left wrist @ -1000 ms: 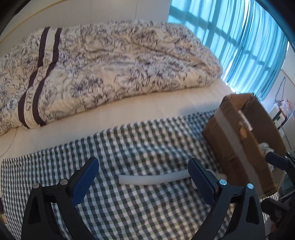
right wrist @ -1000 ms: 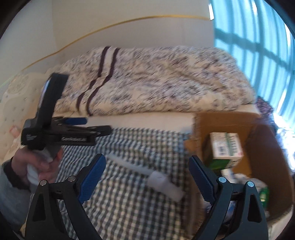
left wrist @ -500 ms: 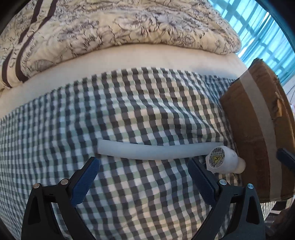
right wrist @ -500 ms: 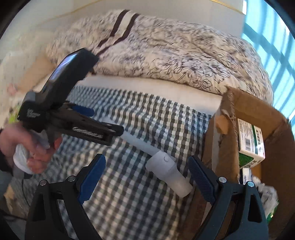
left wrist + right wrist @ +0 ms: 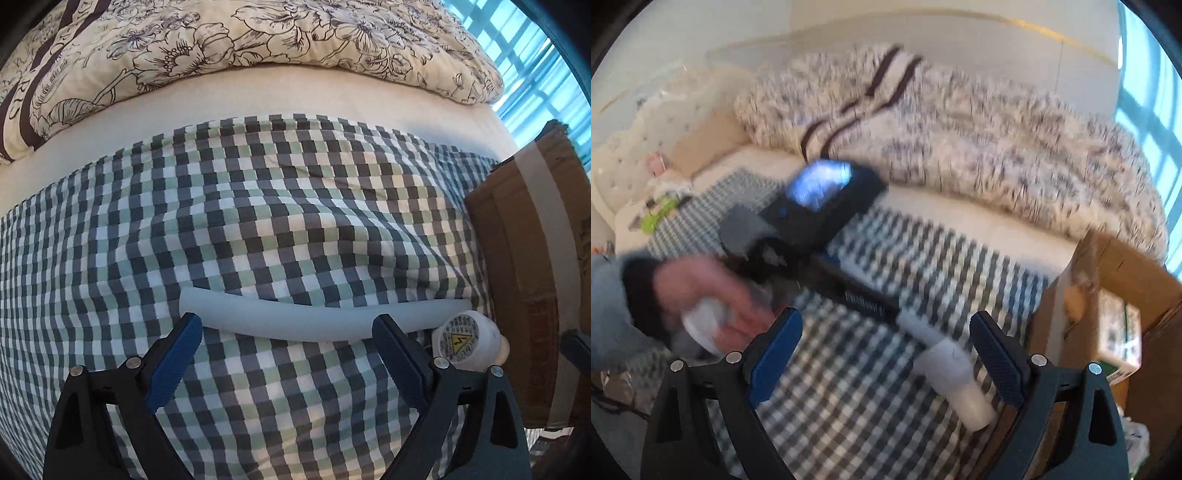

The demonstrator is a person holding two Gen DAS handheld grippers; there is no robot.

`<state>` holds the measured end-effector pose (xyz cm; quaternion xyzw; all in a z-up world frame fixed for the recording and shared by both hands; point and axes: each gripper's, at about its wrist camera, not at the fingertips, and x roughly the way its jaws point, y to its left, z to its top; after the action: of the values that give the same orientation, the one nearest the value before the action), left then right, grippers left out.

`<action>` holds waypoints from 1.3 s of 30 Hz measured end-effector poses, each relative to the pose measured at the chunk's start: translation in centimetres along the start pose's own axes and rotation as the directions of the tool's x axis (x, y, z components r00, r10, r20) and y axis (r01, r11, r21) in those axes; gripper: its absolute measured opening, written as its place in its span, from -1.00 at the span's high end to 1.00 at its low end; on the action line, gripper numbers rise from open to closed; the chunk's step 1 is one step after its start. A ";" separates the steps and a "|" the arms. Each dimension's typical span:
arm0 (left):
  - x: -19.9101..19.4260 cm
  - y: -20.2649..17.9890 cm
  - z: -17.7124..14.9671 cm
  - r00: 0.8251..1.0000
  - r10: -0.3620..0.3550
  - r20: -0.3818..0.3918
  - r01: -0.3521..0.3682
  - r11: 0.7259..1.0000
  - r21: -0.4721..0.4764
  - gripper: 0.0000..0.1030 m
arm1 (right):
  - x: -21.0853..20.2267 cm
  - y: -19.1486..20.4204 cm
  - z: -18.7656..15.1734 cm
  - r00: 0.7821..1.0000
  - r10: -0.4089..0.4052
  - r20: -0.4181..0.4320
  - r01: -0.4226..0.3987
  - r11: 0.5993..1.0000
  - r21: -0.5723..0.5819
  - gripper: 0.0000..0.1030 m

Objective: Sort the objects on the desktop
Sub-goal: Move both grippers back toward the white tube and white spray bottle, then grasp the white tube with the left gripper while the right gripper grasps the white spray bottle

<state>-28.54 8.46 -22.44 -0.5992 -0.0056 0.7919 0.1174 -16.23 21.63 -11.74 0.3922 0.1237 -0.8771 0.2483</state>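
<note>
A long white tube [image 5: 295, 317] lies across the checked cloth [image 5: 258, 221], ending at the right in a thicker white head [image 5: 467, 343] with a yellow warning sticker. My left gripper [image 5: 288, 328] is open, its blue pads straddling the tube's middle, close above it. In the right wrist view the same white head [image 5: 953, 373] lies near the cardboard box [image 5: 1108, 295]. The left gripper's black body [image 5: 820, 236], held by a hand [image 5: 709, 302], reaches over the tube there. My right gripper [image 5: 886, 332] is open and holds nothing.
A flowered duvet [image 5: 258, 40] is heaped on the bed behind the cloth. The taped cardboard box [image 5: 535, 258] stands at the right edge of the cloth, with a green-and-white carton [image 5: 1115, 332] inside. Small clutter [image 5: 661, 206] lies at the far left. Blue curtains [image 5: 535, 66] hang behind.
My left gripper has dropped and closed in on the tube, which now sits between its pads. The right gripper view has swung and is blurred with motion.
</note>
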 end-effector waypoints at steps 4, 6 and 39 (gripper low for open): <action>0.6 -0.6 0.0 1.000 0.026 0.001 -0.026 1.000 0.015 -0.85 | 2.2 -0.9 -1.2 0.996 -0.065 -0.054 0.066 0.998 0.018 -0.78; 0.8 -0.9 0.1 0.999 0.036 0.003 -0.036 0.999 0.022 -0.82 | 3.2 -0.8 -1.2 0.992 -0.103 -0.079 0.102 0.995 -0.014 -0.78; -3.0 0.8 0.5 0.992 0.042 0.122 -0.048 0.998 0.046 0.69 | 6.5 -0.9 -2.3 0.953 -0.174 -0.247 0.182 0.983 0.012 -0.07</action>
<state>-28.40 7.18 -19.54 -0.5469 0.0204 0.8292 0.1134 -18.95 21.11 -18.13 0.4887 0.1731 -0.8428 0.1444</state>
